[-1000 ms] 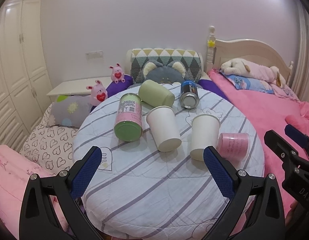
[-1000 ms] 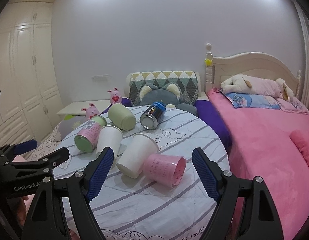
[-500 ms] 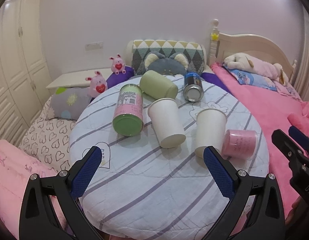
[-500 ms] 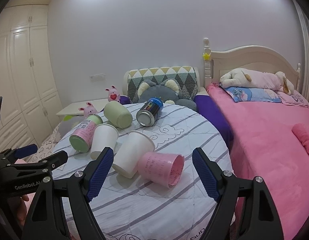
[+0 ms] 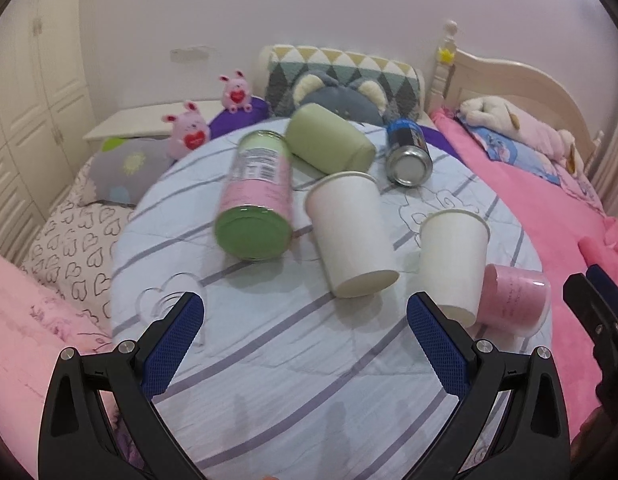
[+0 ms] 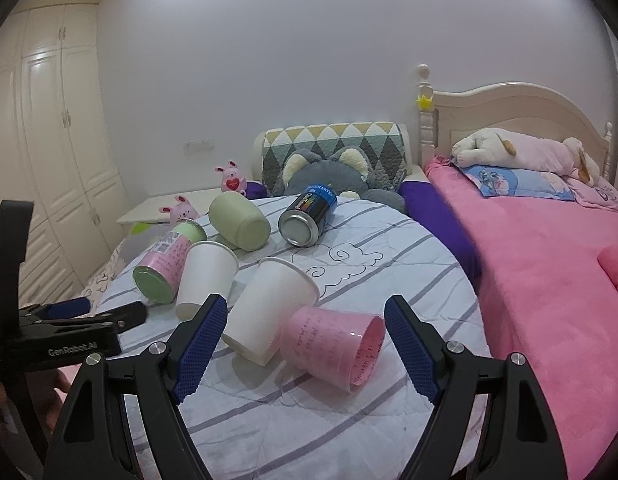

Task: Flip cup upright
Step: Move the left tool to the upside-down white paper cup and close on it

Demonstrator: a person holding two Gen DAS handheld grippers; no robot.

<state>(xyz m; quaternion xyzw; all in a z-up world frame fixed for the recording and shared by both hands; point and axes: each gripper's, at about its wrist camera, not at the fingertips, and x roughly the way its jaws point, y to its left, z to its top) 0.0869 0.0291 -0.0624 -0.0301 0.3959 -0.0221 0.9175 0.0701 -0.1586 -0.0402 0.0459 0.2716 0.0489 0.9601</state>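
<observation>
- Round table under a pale quilted cloth with purple stripes [image 6: 349,420], beside a pink-covered bed [image 6: 549,280].
- Left gripper [image 5: 305,344] and right gripper [image 6: 305,340] both hover over the near edge, jaws spread wide, holding nothing.
- Two white paper cups [image 6: 269,312] [image 5: 351,232] lie on their sides, mid-table.
- Translucent pink plastic cup [image 6: 333,348] lies on its side between the right gripper's fingers, touching a white cup.

From my screen, the two white cups [image 6: 207,278] [image 6: 271,312] look like matt paper, the pink cup [image 6: 333,352] like translucent plastic. The blue can [image 6: 309,216] shows a shiny metal base. The striped quilt [image 6: 349,420] on the counter is soft stitched cloth. My right tool [image 6: 305,350] has textured blue pads [image 6: 199,344] on glossy black plastic.
</observation>
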